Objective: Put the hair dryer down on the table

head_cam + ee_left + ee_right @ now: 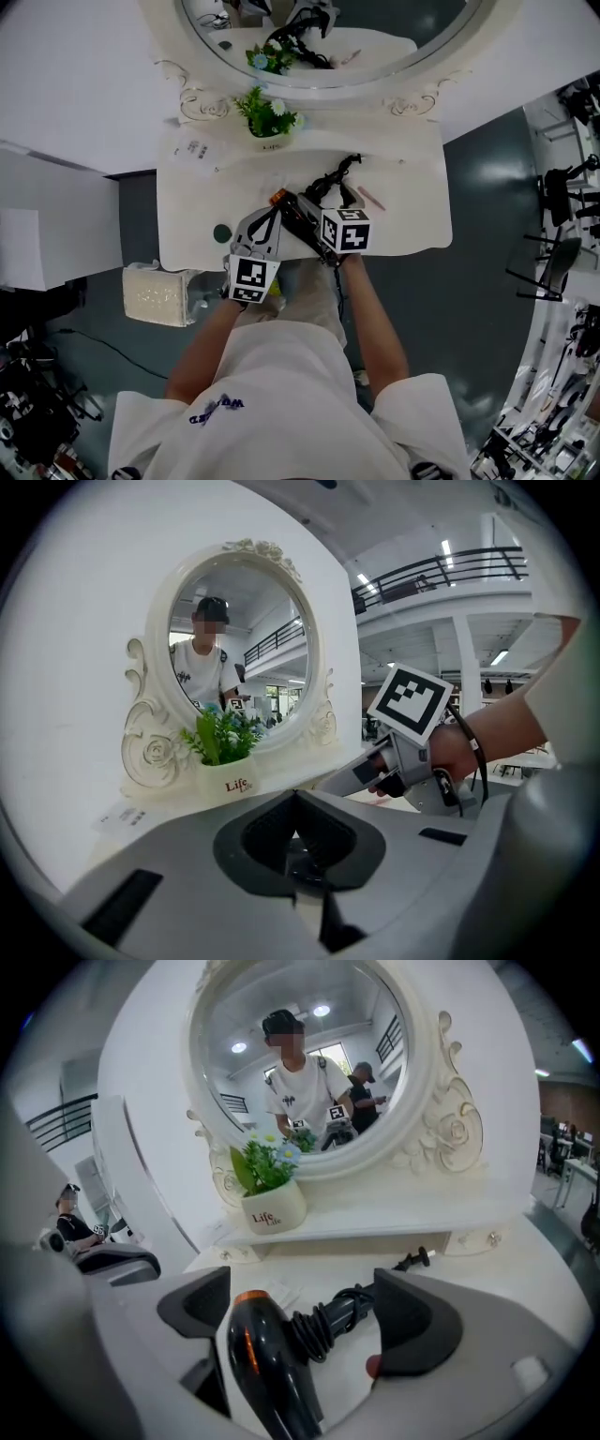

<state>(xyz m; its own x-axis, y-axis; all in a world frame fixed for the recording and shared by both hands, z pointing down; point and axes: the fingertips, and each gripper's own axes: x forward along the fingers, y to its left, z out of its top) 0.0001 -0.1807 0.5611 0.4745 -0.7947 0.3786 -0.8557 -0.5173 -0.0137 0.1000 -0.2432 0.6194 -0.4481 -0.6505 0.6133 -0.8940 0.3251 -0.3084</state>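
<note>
The right gripper, jaws spread wide, was set around the dryer, apparently laid at the table's front edge, where it could be knocked off in withdrawal; the left gripper was closed, empty.

We see an ornate white mirror on a white wall. Beneath it stands the dressing table on grey floor, and a railed balcony runs to its right.

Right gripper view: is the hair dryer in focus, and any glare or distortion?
Right gripper view: hair dryer reasonably sharp, faint glints on its black shell, fisheye bending the mirror frame, dark corners. Head view: even light, no hard shadows on the table.
</note>
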